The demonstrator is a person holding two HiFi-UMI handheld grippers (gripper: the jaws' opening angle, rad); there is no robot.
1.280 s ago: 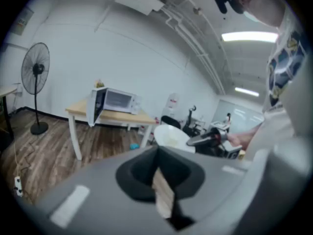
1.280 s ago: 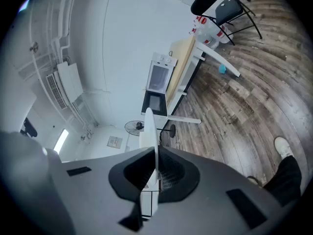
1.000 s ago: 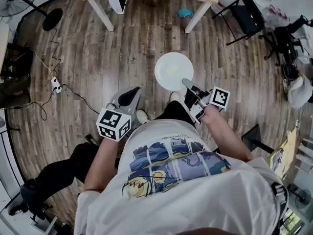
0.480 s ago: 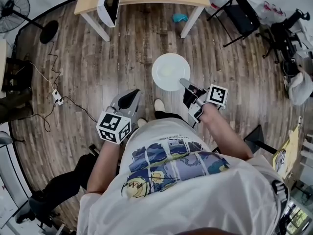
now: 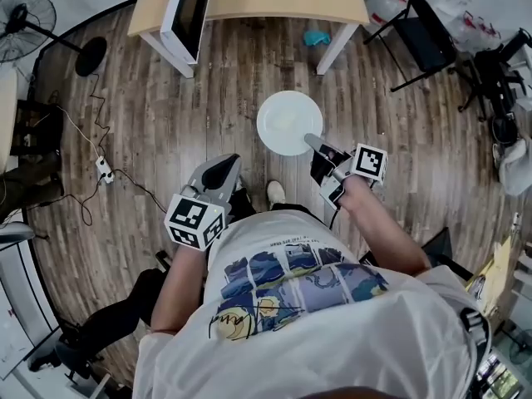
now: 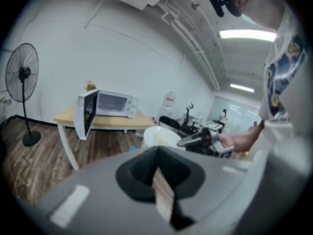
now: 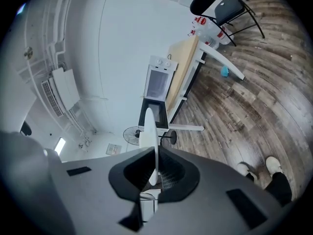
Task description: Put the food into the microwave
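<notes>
White plate (image 5: pixel 289 122) rim tight in outstretched right hand-held gripper (image 5: pixel 312 140); left hand-held gripper (image 5: pixel 225 162) closed, empty.

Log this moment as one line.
right hand-held gripper: shut on plate rim | left hand-held gripper: shut, empty | microwave: on table, door open | plate: not yet inside

The microwave (image 5: pixel 193 7) is cut off by the frame's top edge, upper middle, as is the worktop (image 5: pixel 332 2). What lies on the plate (image 5: pixel 288 123) is too faint to tell.
</notes>
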